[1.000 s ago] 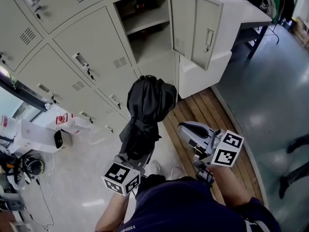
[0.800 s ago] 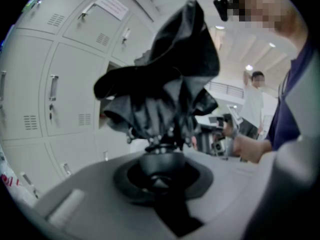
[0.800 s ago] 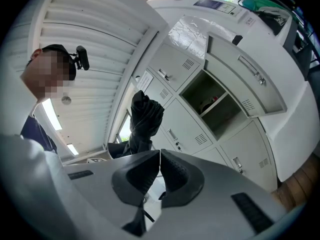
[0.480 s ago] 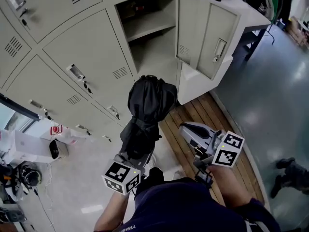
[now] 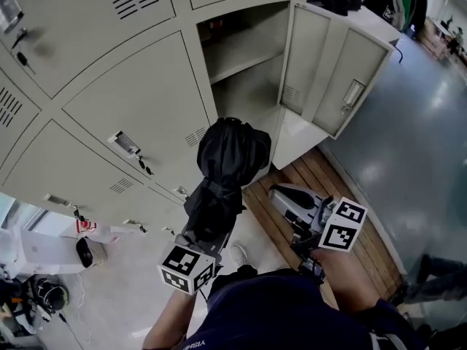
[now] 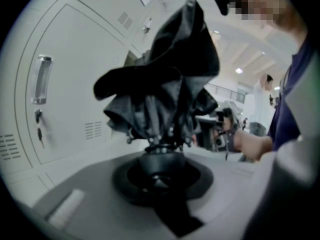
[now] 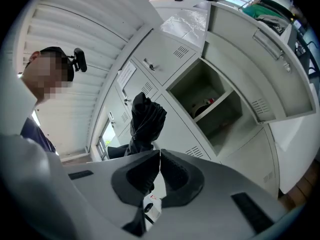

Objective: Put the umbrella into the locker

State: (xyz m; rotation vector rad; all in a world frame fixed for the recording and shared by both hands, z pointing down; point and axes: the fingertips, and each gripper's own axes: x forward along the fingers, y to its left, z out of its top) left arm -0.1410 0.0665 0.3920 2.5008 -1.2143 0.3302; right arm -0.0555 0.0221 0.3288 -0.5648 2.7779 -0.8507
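Note:
A black folded umbrella stands upright in front of me, its canopy bunched and loose. My left gripper is shut on its handle end, and in the left gripper view the umbrella rises straight out of the closed jaws. The right gripper hangs just right of the umbrella, shut and empty, its jaw tips touching. Ahead and above is the open locker, its door swung out to the right. Inside, a shelf carries something small and red on top.
Closed grey locker doors fill the wall left of the open one. A wooden platform lies under the lockers at right. A white box and gear sit on the floor at left. Another person's legs show at lower right.
Both grippers and the umbrella have moved closer to the lockers. The open locker and its door now sit larger and further right. The grip on the umbrella is unchanged.

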